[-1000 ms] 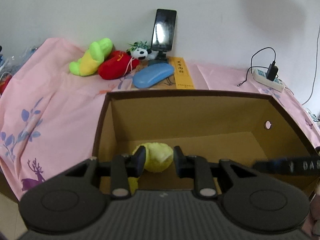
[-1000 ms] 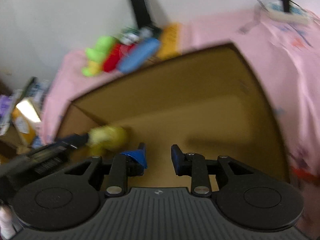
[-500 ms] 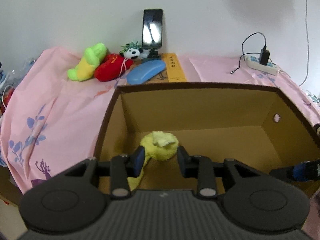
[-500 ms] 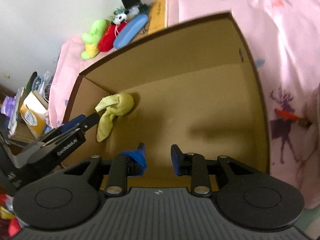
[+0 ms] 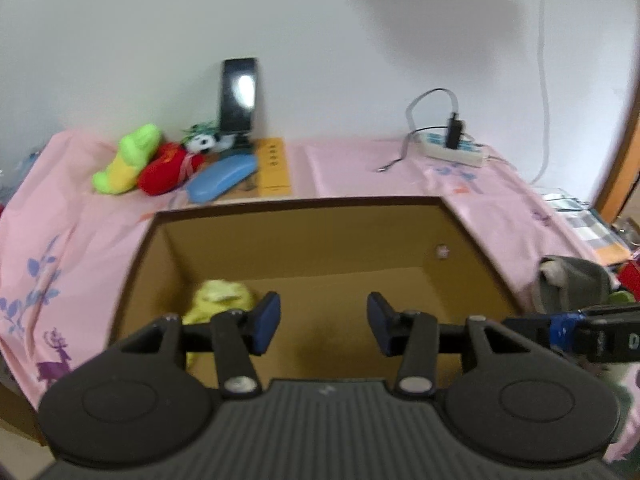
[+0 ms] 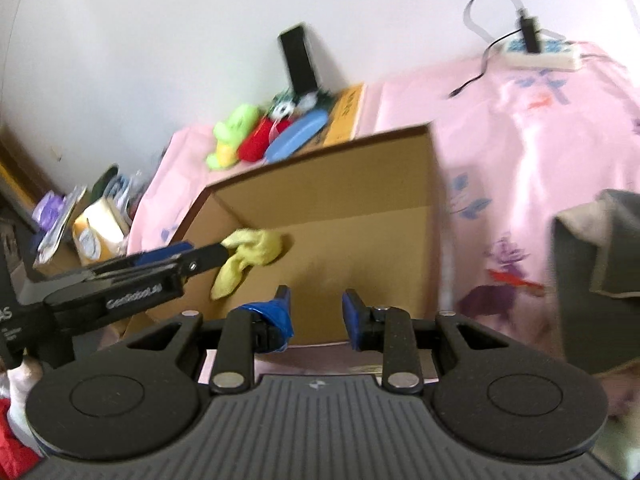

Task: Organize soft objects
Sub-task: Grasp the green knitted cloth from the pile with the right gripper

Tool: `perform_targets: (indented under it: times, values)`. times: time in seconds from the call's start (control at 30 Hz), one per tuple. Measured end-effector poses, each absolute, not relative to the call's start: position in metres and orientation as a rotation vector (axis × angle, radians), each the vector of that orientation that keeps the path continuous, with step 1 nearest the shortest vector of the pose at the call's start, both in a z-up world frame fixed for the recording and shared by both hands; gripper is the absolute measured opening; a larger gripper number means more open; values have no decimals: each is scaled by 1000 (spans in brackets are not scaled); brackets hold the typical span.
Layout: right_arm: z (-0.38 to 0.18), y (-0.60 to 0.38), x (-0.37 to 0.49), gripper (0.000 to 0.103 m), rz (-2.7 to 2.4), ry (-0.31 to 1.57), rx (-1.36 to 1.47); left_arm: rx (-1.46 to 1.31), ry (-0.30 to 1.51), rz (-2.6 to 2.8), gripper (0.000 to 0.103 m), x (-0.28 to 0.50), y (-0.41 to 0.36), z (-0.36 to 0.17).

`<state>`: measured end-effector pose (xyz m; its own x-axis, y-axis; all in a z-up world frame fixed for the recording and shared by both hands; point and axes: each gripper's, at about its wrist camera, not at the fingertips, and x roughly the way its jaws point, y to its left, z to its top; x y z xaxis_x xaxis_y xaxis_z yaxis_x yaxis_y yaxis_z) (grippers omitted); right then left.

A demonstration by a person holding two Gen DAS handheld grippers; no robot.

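The soft yellow plush toy [image 5: 222,300] lies in the left back corner of the open brown cardboard box [image 5: 304,210]. The left gripper [image 5: 323,323] is opening, with nothing between its jaws. The right gripper [image 6: 316,314] stands a little apart and empty. This drop looks finished; next I expect a reach to the green plush toy [image 5: 128,158] at the far left of the pink tablecloth [image 5: 360,164].

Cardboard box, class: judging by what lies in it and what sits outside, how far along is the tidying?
Done: one yellow cloth lies in the cardboard box. In hand: nothing; the left gripper is opening, empty, and the right gripper is empty too. Left: green toy, red toy, and panda on the pink sheet.
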<state>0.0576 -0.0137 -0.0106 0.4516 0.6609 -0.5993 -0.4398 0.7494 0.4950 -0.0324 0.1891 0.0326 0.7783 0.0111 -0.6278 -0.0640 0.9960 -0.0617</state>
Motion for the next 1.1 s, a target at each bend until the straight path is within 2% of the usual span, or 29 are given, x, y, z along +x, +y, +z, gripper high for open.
perform_targets:
  times: [0.3, 0.67, 0.83, 1.1]
  values:
    - [-8, -99, 54, 11, 586, 808, 383, -75, 654, -116, 53, -27, 103, 48]
    - [-21, -200, 54, 11, 435, 807, 424, -28, 688, -343, 57, -17, -8, 41]
    - [-31, -242, 59, 11, 380, 829, 443, 1, 719, -441, 58, -13, -56, 30]
    - [-52, -268, 73, 11, 396, 924, 531, -17, 817, -458, 58, 3, -92, 4]
